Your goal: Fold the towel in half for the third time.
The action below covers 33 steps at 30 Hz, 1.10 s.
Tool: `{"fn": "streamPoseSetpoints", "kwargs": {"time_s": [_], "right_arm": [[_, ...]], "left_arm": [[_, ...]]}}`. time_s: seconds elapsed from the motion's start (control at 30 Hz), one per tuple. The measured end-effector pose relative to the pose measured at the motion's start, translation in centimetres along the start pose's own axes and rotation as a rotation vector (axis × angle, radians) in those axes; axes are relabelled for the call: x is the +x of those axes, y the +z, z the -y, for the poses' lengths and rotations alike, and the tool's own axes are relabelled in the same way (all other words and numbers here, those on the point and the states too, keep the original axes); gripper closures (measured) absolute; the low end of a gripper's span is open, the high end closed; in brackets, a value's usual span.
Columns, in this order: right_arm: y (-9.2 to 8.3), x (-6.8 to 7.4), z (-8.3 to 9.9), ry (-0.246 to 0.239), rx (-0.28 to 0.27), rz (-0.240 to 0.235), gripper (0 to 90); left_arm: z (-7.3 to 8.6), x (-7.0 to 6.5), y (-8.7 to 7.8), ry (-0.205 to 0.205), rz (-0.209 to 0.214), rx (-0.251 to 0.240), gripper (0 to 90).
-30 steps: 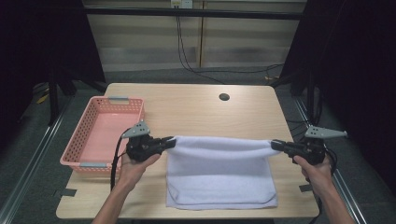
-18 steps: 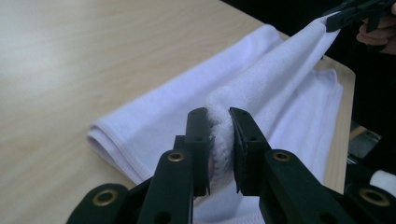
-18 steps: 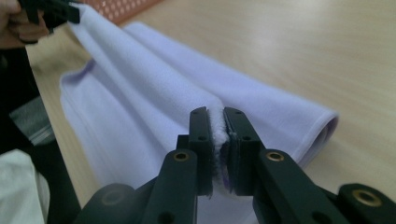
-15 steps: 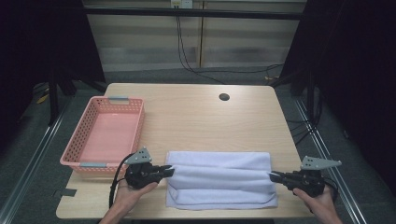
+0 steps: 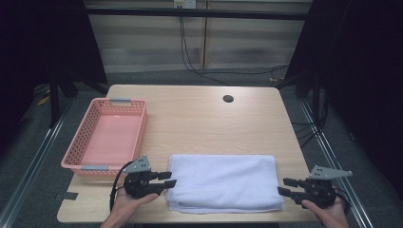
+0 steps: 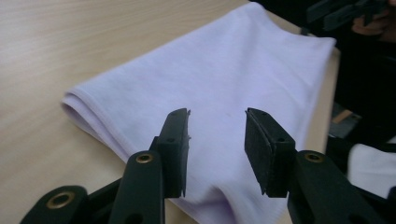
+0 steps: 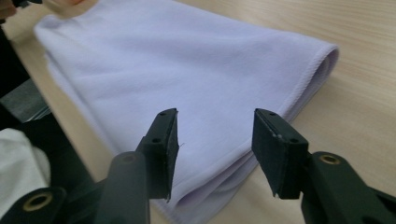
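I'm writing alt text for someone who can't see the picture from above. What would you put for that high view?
A folded white towel lies flat near the front edge of a wooden table, with a person's left gripper at its left end and right gripper at its right end, both open and letting go. An empty pink basket sits on the table's left side.

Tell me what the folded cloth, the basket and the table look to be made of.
Cloth: soft pale lilac fabric, likely microfibre or knit; matte, with stitched hems.
Basket: pink plastic, judging by its moulded perforated walls.
Table: light wood or wood-look laminate; grain lines, smooth, faintly sheened.
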State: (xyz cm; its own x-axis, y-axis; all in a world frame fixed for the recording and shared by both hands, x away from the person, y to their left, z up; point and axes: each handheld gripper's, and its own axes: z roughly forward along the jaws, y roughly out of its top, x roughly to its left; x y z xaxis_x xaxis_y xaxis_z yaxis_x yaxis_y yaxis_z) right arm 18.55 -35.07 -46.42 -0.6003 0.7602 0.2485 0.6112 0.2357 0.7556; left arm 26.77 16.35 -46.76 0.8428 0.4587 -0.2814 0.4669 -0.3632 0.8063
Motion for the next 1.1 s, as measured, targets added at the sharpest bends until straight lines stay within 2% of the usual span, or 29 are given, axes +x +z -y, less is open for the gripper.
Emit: {"fn": "streamPoseSetpoints", "kwargs": {"time_s": [0.07, 0.13, 0.2, 0.23, 0.33, 0.37, 0.43, 0.5, 0.53, 0.57, 0.6, 0.67, 0.73, 0.83, 0.93, 1.03, 1.07, 1.1], "right_arm": [[1.2, -0.6, -0.5, -0.004, 0.022, 0.037, 46.3], [2.4, -1.0, -1.2, -0.007, 0.047, 0.062, 44.4], [3.8, -1.6, -1.8, -0.002, 0.065, 0.092, 43.4], [4.4, -2.0, -2.0, -0.001, 0.071, 0.104, 43.0], [6.0, -2.7, -2.6, -0.002, 0.097, 0.138, 41.2], [6.4, -2.7, -2.7, -0.004, 0.117, 0.164, 41.8], [7.2, -2.9, -2.6, -0.028, 0.150, 0.184, 46.1], [7.3, -3.3, -2.7, -0.016, 0.146, 0.174, 55.3], [7.2, -3.7, -2.8, -0.011, 0.139, 0.175, 57.7], [7.2, -4.0, -2.8, 0.015, 0.133, 0.183, 58.3], [7.2, -4.5, -2.8, 0.009, 0.123, 0.170, 59.8], [7.0, -5.2, -2.9, 0.021, 0.121, 0.189, 60.9], [6.9, -6.0, -3.0, 0.028, 0.115, 0.195, 60.9], [6.5, -6.3, -2.9, 0.037, 0.111, 0.211, 57.0], [5.8, -5.6, -2.7, 0.017, 0.091, 0.227, 47.8], [4.3, -4.1, -2.7, 0.017, 0.024, 0.212, 45.7], [3.9, -3.4, -2.8, 0.011, 0.009, 0.221, 45.2], [3.6, -2.9, -2.9, -0.001, -0.005, 0.208, 45.2]], "left_arm": [[-0.4, 0.8, 1.2, 0.011, -0.059, 0.045, 60.4], [-0.5, 1.7, 2.3, 0.007, -0.054, 0.086, 60.3], [-0.4, 2.3, 3.1, 0.005, -0.078, 0.122, 59.5], [-0.2, 2.5, 3.3, -0.001, -0.073, 0.141, 59.4], [0.1, 2.3, 3.6, 0.007, -0.067, 0.157, 56.7], [0.1, 2.2, 3.7, 0.014, -0.071, 0.158, 55.1], [0.1, 2.0, 4.2, 0.022, -0.083, 0.167, 52.3], [0.0, 2.0, 4.6, 0.035, -0.084, 0.162, 51.3], [-0.1, 2.1, 4.7, 0.030, -0.073, 0.156, 51.2], [-0.2, 2.2, 4.9, 0.016, -0.070, 0.148, 51.1], [-0.3, 2.3, 5.1, 0.015, -0.064, 0.144, 51.0], [-0.4, 2.5, 5.7, 0.012, -0.051, 0.128, 51.0], [-0.8, 2.5, 6.1, 0.006, -0.041, 0.136, 49.8], [-1.4, 2.0, 6.7, 0.017, -0.047, 0.159, 46.4], [-1.4, 2.1, 6.5, 0.006, -0.046, 0.162, 44.9], [-1.6, 2.6, 6.1, -0.025, -0.054, 0.144, 46.7], [-1.7, 2.7, 5.9, -0.028, -0.060, 0.147, 49.4], [-1.7, 2.7, 5.8, -0.015, -0.084, 0.152, 51.2]]}}
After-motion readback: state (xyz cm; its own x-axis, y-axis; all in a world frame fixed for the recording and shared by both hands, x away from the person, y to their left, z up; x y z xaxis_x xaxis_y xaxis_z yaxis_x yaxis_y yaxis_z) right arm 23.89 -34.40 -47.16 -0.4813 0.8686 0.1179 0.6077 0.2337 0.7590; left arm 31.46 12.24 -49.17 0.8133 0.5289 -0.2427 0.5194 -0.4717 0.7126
